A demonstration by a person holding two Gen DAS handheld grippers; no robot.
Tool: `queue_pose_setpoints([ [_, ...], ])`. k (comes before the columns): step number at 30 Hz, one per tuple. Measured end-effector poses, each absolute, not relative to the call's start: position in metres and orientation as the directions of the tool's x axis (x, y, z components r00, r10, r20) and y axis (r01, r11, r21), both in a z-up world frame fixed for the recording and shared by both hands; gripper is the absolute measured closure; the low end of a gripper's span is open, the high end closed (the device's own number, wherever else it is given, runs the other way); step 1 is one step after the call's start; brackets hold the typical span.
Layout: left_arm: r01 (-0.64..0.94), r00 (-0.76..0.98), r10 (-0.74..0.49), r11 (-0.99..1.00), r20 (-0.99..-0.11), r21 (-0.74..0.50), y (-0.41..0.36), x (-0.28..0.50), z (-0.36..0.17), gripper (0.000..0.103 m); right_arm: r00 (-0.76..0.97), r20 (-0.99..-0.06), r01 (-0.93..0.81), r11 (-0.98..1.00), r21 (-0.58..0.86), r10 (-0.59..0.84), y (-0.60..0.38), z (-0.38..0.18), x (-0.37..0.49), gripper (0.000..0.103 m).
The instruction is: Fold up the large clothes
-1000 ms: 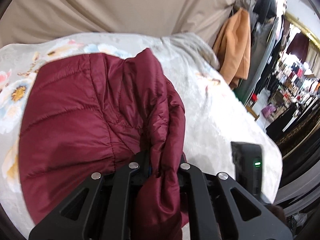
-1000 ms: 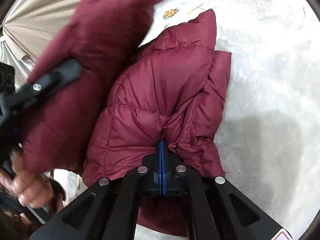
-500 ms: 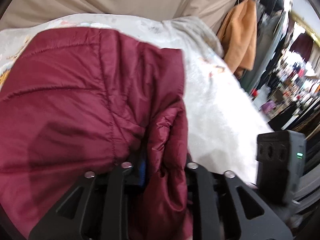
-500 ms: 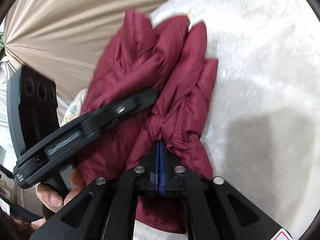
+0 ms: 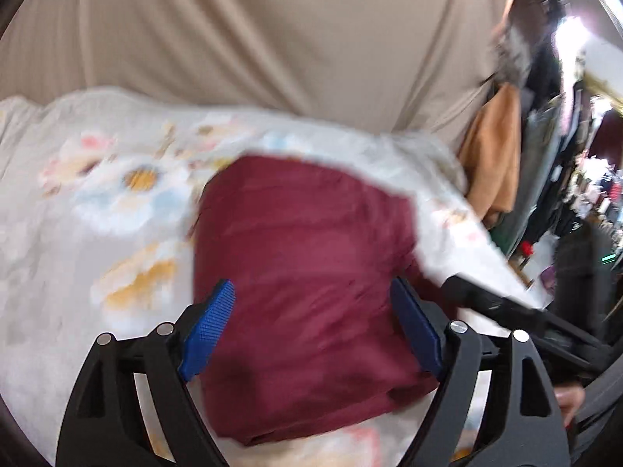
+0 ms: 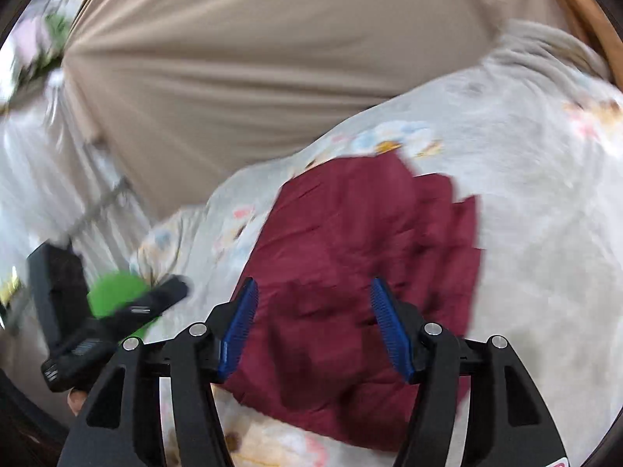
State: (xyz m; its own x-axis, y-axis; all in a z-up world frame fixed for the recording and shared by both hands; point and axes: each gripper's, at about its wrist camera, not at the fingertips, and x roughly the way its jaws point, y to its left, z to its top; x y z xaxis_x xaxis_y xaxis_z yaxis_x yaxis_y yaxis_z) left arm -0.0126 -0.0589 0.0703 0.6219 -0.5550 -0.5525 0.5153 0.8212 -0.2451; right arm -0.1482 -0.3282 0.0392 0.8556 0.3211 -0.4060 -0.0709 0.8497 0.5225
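Note:
A dark red quilted jacket lies folded into a compact block on the floral blanket. It also shows in the right wrist view. My left gripper is open and empty, its blue pads on either side of the jacket, just above it. My right gripper is open and empty too, hovering over the near part of the jacket. The right gripper's body shows at the right edge of the left wrist view, and the left gripper's body at the left of the right wrist view. Both views are motion-blurred.
A beige curtain hangs behind the blanket-covered surface. An orange garment and dark clothes hang at the right, with a shop aisle beyond. A pale sheer drape hangs at the left in the right wrist view.
Both grippers were shut on the jacket and swung its fold over. Now both have opened, let go and pulled back, and the jacket lies folded on the blanket.

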Motion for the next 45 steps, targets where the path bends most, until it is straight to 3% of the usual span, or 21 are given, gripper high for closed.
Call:
queue_pose_setpoints([
  [1,0.506,0.613,-0.543,0.828,-0.574,-0.243,-0.057,-0.011,0.06,0.024,0.858,-0.423,-0.055,0.871,0.487,0.29,-0.32,0.034,-0.146,0.043],
  [2,0.502,0.604,-0.535,0.831,-0.591,-0.239,-0.059,-0.007,0.052,0.025,0.857,-0.455,-0.02,0.898,0.44,0.242,-0.314,0.028,-0.144,0.059],
  [3,0.498,0.59,-0.525,0.835,-0.613,-0.235,-0.058,-0.006,0.042,0.025,0.851,-0.48,0.008,0.91,0.415,0.211,-0.31,0.018,-0.141,0.09],
  [6,0.497,0.604,-0.493,0.847,-0.626,-0.187,-0.065,-0.007,0.03,0.025,0.855,-0.488,0.076,0.89,0.45,0.174,-0.327,0.002,-0.153,0.097],
  [13,0.529,0.61,-0.449,0.844,-0.653,-0.087,-0.084,-0.012,0.002,0.021,0.766,-0.607,0.213,0.806,0.553,0.213,-0.348,-0.069,-0.148,0.098],
  [17,0.515,0.64,-0.412,0.857,-0.648,-0.036,-0.089,-0.014,-0.006,0.021,0.745,-0.626,0.214,0.807,0.551,0.23,-0.349,-0.064,-0.146,0.098],
  [20,0.508,0.631,-0.418,0.859,-0.654,-0.059,-0.087,-0.011,0.001,0.021,0.748,-0.617,0.221,0.785,0.579,0.244,-0.356,-0.046,-0.152,0.094],
  [22,0.505,0.636,-0.413,0.862,-0.652,-0.054,-0.087,-0.01,0.006,0.021,0.783,-0.584,0.203,0.8,0.565,0.214,-0.358,-0.023,-0.158,0.084],
  [27,0.498,0.646,-0.396,0.866,-0.653,-0.033,-0.091,-0.009,0.007,0.02,0.871,-0.474,0.113,0.886,0.45,0.129,-0.348,0.062,-0.135,0.084],
  [31,0.491,0.65,-0.384,0.871,-0.656,-0.023,-0.093,-0.011,0.007,0.02,0.878,-0.462,0.097,0.899,0.428,0.125,-0.339,0.08,-0.081,0.085],
  [37,0.489,0.651,-0.376,0.872,-0.66,-0.016,-0.094,-0.01,0.005,0.02,0.79,-0.612,0.292,0.894,0.34,-0.025,-0.346,0.026,0.012,0.09],
  [38,0.492,0.649,-0.38,0.87,-0.659,-0.018,-0.094,-0.01,0.005,0.017,0.765,-0.643,0.315,0.891,0.327,-0.035,-0.352,0.009,0.02,0.098],
  [45,0.525,0.662,-0.396,0.851,-0.637,0.017,-0.107,-0.015,0.003,0.011,0.738,-0.664,0.326,0.796,0.51,0.122,-0.39,-0.061,0.038,0.103],
])
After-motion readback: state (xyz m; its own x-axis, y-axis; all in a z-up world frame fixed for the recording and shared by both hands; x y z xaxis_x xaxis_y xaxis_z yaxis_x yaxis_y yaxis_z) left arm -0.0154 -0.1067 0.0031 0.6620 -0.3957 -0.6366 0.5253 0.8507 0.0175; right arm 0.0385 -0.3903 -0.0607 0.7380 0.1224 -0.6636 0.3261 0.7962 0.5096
